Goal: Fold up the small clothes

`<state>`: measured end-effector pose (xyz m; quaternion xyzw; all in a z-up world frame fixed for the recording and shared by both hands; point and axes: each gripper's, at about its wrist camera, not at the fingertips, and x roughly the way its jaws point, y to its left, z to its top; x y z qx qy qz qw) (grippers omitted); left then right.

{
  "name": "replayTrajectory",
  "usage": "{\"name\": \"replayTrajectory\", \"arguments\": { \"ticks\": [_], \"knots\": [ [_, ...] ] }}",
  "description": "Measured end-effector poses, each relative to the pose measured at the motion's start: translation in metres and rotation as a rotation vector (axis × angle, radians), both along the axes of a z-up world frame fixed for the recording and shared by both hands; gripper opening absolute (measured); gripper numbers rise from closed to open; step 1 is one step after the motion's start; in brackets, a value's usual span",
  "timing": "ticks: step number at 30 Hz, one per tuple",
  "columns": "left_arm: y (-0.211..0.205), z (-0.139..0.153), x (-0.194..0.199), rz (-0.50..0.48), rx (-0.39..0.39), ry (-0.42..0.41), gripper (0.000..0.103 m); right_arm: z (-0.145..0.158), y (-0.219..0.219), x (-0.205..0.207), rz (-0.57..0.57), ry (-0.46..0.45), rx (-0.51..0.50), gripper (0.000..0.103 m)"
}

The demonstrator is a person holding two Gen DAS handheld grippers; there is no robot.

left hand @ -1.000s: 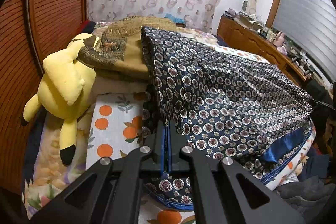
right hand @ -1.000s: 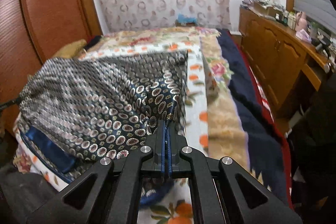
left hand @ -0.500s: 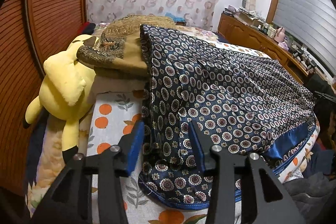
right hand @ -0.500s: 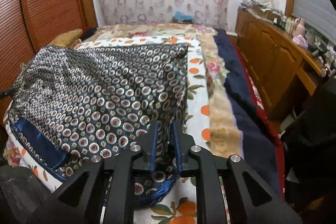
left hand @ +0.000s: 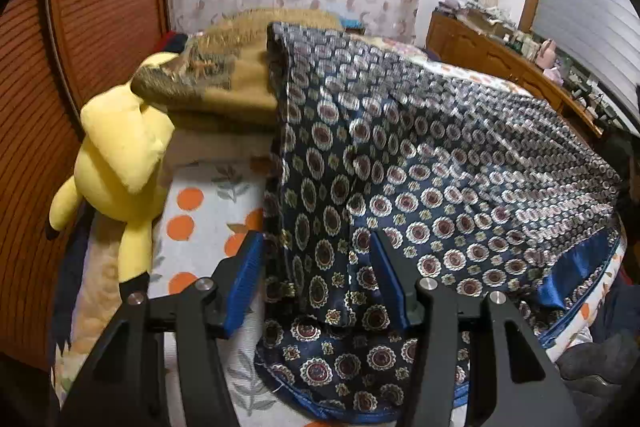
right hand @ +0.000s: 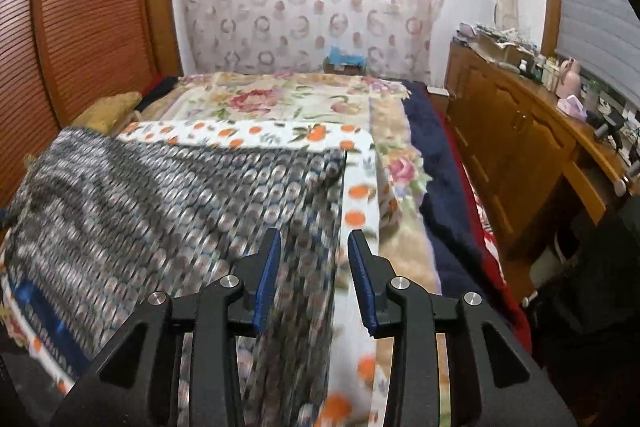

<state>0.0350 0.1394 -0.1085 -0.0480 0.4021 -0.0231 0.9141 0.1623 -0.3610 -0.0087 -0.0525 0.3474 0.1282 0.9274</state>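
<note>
Left gripper (left hand: 316, 281) jaws parted, just been opening, patterned navy garment (left hand: 400, 187) loose between them by the bed's (left hand: 200, 227) left edge. Right gripper (right hand: 314, 277) likewise opening, straddling the garment's right fold, pads clear.

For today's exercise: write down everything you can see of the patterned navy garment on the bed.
The patterned navy garment looks like shiny satin, covered in small round medallions, with a plain blue band along its near hem. It lies spread and folded over on the orange-print sheet, its far corner against a tan cushion. Neither open gripper grips it.
</note>
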Motion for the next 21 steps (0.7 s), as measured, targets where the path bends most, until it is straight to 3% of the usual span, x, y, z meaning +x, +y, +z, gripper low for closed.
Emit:
{"name": "replayTrajectory", "arguments": {
  "ticks": [11,19,21],
  "knots": [
    [-0.006,-0.014,0.0,0.017,0.021,0.001,0.054,-0.038,0.023,0.113,-0.067,0.141,-0.035,0.034],
    [-0.007,-0.016,-0.003,0.027,0.023,-0.018,0.054,-0.058,0.017,0.144,-0.094,0.23,0.039,0.034],
    [-0.007,-0.016,-0.003,0.029,0.027,-0.019,0.054,-0.058,0.015,0.146,-0.083,0.236,0.06,0.027]
  ]
}}
